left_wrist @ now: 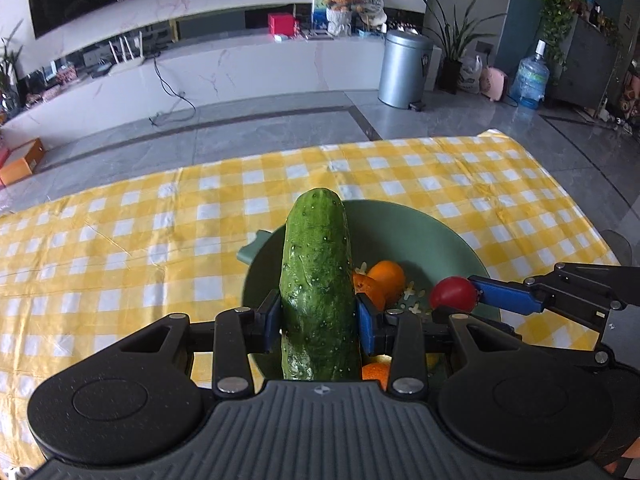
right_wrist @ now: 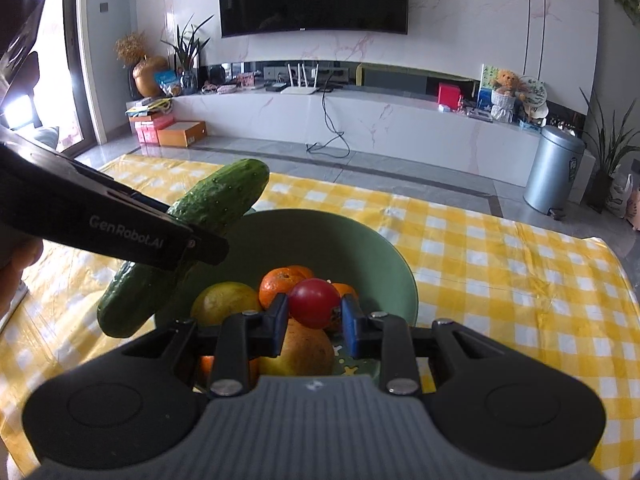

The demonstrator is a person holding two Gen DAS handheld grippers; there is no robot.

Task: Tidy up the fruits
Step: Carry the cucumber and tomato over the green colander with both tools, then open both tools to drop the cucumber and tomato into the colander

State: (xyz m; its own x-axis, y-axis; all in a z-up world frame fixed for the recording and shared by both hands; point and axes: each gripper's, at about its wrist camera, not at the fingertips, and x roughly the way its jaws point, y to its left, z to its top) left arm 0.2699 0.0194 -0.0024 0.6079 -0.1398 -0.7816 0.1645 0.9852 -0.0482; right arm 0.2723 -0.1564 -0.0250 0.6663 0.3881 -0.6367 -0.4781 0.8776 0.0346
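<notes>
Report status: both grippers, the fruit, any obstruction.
Left gripper shut on cucumber, right gripper shut on tomato. Both held over green bowl with oranges inside. Nothing blocking.

I see a dark green, bumpy cucumber (left_wrist: 316, 292) standing nearly upright at the centre of my left wrist view, tilted across the left of my right wrist view. A glossy red tomato (right_wrist: 314, 302) sits mid-frame, above the green bowl (right_wrist: 360, 248). In the bowl lie mandarins (right_wrist: 280, 286), a yellow-green citrus (right_wrist: 224, 304) at lower left, and a yellow-orange fruit (right_wrist: 308, 350) beneath the tomato.
</notes>
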